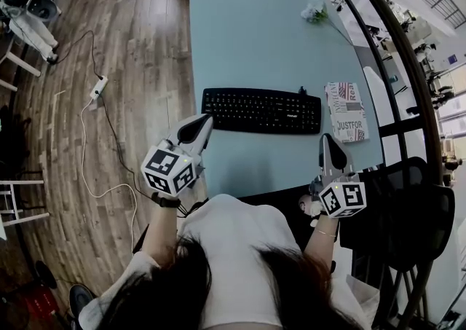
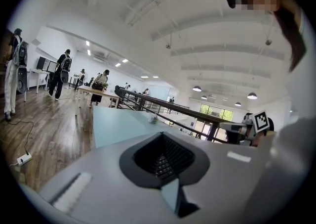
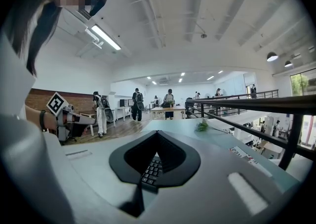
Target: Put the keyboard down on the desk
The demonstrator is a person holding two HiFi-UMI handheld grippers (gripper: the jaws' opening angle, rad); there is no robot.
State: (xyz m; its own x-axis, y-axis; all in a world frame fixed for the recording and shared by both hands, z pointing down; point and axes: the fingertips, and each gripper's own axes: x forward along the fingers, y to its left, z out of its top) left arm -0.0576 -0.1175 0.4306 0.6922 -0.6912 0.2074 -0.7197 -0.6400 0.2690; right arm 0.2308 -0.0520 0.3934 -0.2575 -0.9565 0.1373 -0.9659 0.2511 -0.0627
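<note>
Both sets of jaws are pressed together, nothing between them. Your left gripper (image 1: pixel 197 127) hangs off the near-left corner of the counter (image 1: pixel 247 30), tip aimed toward the left end of the keyboard (image 1: pixel 262 111), not touching it. Your right gripper (image 1: pixel 331 141) hangs over the near-right edge of the counter, tip just near of the keyboard's right end, also apart from it.

Keyboard: black, flat on the counter, long side running left to right, in the near half. In each gripper view its keys show past the closed jaws.

Printed book (image 1: pixel 347 111) lies just beside the keyboard's right end. Small green sprig (image 1: pixel 314 12) sits far right on the counter. Power strip (image 1: pixel 97 87) with a white cable lies on the wooden floor (image 1: pixel 124 44), left.
</note>
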